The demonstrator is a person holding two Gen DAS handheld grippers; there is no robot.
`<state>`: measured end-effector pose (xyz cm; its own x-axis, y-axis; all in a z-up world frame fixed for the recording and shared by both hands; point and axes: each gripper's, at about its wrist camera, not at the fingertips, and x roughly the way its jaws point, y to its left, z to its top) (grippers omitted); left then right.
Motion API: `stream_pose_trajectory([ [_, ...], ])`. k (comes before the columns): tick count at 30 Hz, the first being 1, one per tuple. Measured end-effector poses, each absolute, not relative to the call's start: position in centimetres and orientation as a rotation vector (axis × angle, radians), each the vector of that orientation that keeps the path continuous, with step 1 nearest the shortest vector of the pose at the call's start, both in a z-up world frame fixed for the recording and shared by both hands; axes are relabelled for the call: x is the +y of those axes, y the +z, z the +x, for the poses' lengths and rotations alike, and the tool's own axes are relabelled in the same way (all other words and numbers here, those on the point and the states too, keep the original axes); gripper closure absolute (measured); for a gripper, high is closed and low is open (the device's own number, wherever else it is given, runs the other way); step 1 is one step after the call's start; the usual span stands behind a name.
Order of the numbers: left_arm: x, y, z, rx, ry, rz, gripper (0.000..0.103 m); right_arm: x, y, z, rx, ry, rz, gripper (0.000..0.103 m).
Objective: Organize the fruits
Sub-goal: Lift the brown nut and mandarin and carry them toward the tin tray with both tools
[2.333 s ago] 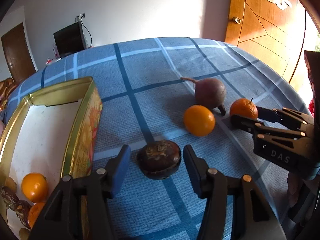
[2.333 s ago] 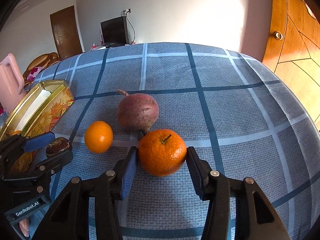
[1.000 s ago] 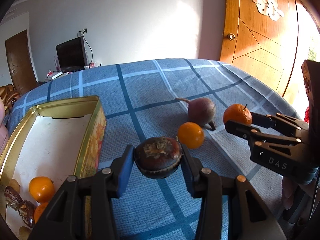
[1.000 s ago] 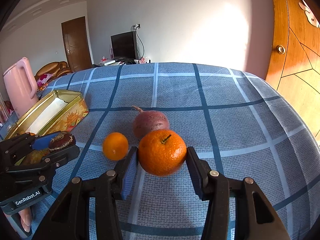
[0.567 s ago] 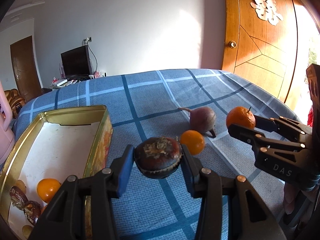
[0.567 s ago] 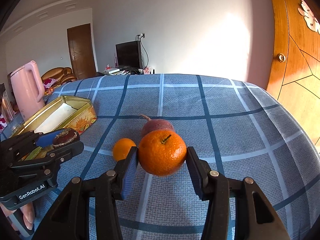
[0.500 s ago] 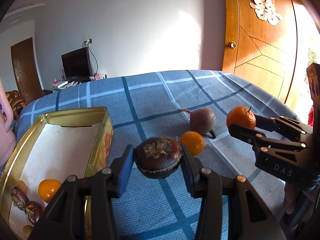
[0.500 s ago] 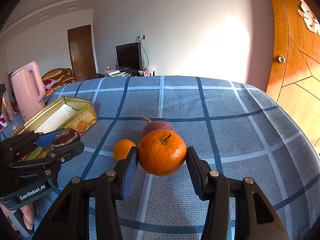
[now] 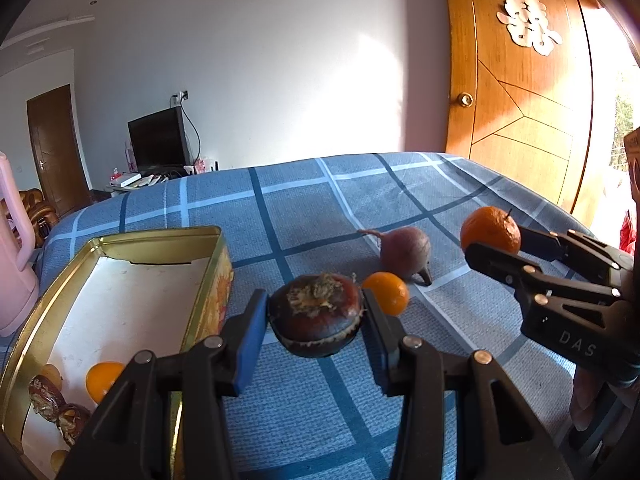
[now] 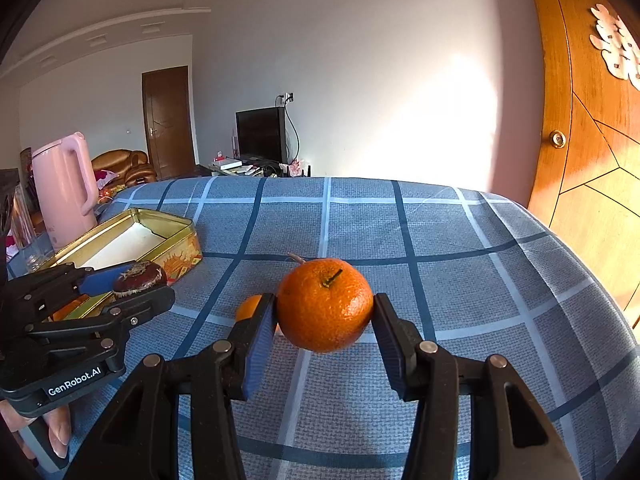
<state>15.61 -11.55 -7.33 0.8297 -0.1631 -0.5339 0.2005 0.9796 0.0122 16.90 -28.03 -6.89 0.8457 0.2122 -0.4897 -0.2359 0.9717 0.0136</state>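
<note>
My left gripper (image 9: 315,316) is shut on a dark brown mangosteen (image 9: 316,319) and holds it above the blue checked cloth, right of the gold tin (image 9: 48,304). It also shows in the right wrist view (image 10: 132,280) with the mangosteen (image 10: 140,276). My right gripper (image 10: 324,320) is shut on a stemmed orange (image 10: 325,305), held in the air; it shows in the left wrist view (image 9: 496,240) with the orange (image 9: 490,230). A small orange (image 9: 387,293) and a reddish beet (image 9: 405,249) lie on the cloth.
The tin (image 10: 120,236) holds an orange (image 9: 102,378) and several dark fruits (image 9: 48,398) at its near end. A pink kettle (image 10: 66,188) stands behind the tin. A wooden door (image 9: 516,96) is on the right, past the table's edge.
Both grippers have risen with their fruit; the cloth, beet and small orange look farther below. The grips have not changed.
</note>
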Motion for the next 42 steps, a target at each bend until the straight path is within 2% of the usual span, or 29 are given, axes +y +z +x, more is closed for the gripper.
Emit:
stream_pose_trajectory([
  [42, -12.2, -6.1, 12.7, 0.394, -0.153, 0.130, 0.056, -27.5, -5.6, 13.5, 0.345, 0.275, -0.060, 0.053],
])
